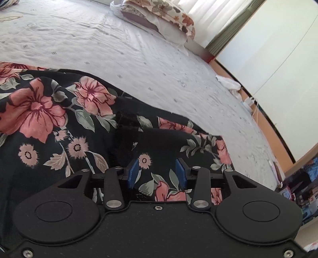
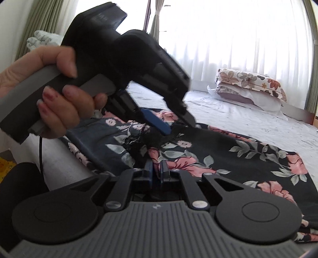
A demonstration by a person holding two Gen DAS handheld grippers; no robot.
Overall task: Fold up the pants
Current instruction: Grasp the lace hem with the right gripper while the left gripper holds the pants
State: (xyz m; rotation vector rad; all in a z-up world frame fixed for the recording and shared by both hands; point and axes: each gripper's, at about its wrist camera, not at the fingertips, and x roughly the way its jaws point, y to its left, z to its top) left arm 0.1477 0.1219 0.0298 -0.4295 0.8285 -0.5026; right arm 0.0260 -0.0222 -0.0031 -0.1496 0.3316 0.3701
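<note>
Floral pants (image 1: pixel 59 123) spread near the pillow (image 1: pixel 169 13), barely folded yet; left gripper (image 1: pixel 158 171) parted above cloth, right gripper (image 2: pixel 157 171) nearly closed, nothing visibly held.

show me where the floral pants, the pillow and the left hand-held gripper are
floral pants (image 1: pixel 37 111): left wrist view, on a big pink flower.
pillow (image 2: pixel 250 79): right wrist view, on its floral top.
left hand-held gripper (image 2: pixel 174 124): right wrist view, between its fingertips.

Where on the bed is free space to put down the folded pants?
Bare sheet lies between the floral pants and the pillows, up to the bed's edge by the wall. It is crowded where the left gripper and right gripper meet over the pants.
</note>
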